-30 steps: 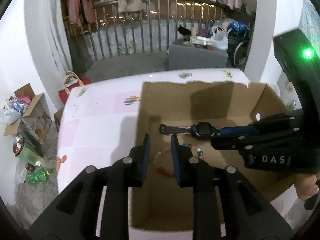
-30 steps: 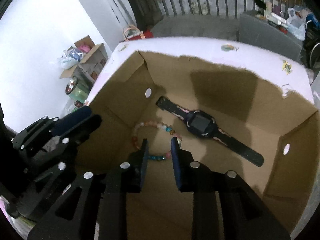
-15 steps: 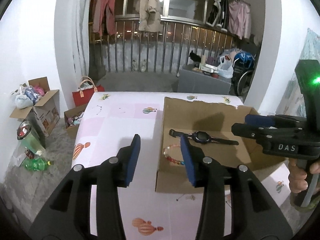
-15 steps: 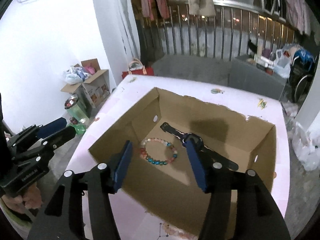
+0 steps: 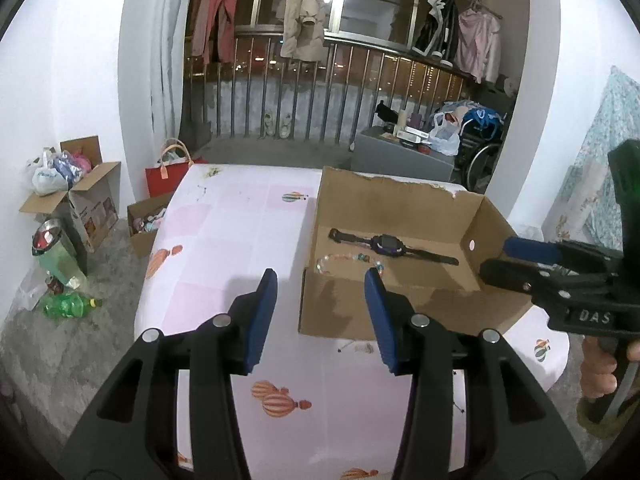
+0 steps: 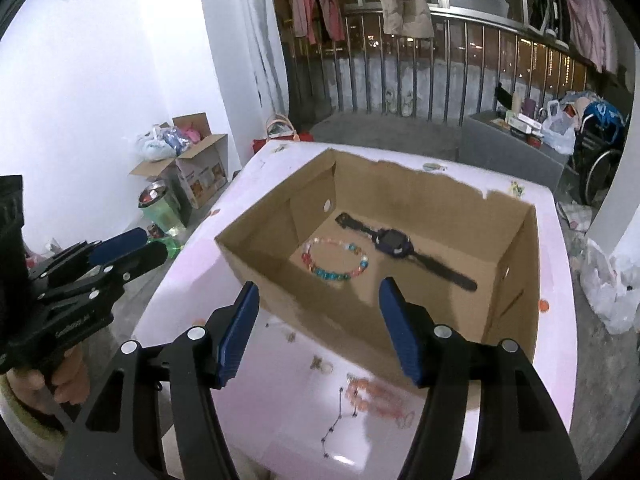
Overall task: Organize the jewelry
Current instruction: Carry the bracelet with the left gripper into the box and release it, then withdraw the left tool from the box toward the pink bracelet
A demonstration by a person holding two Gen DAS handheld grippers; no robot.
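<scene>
An open cardboard box [image 5: 400, 304] [image 6: 280, 264] stands on the pink table. On its floor lie a black watch [image 5: 386, 245] [image 6: 394, 243] and a coloured bead bracelet [image 5: 348, 258] [image 6: 332, 258]. Before the box, on the cloth, lie a peach bead bracelet [image 6: 372, 396], a thin chain [image 6: 340, 420] and small pieces [image 6: 320, 364]. My left gripper [image 5: 320, 276] [image 6: 154, 243] hovers short of the box's left front corner. Its jaws are opening with nothing between them. My right gripper [image 6: 320, 286] [image 5: 498, 258] hangs above the box's front wall, jaws opening and empty.
The table [image 5: 224, 240] carries a pink cloth with balloon prints and ends close to the box at the right. Cardboard boxes [image 5: 80, 200], bottles [image 5: 68, 306] and a red bag [image 5: 168, 176] sit on the floor at the left. A railing with hanging clothes [image 5: 304, 20] is behind.
Both grippers have drawn back and up out of the box, and their jaws have widened. The watch and the bead bracelet stay lying on the box floor.
</scene>
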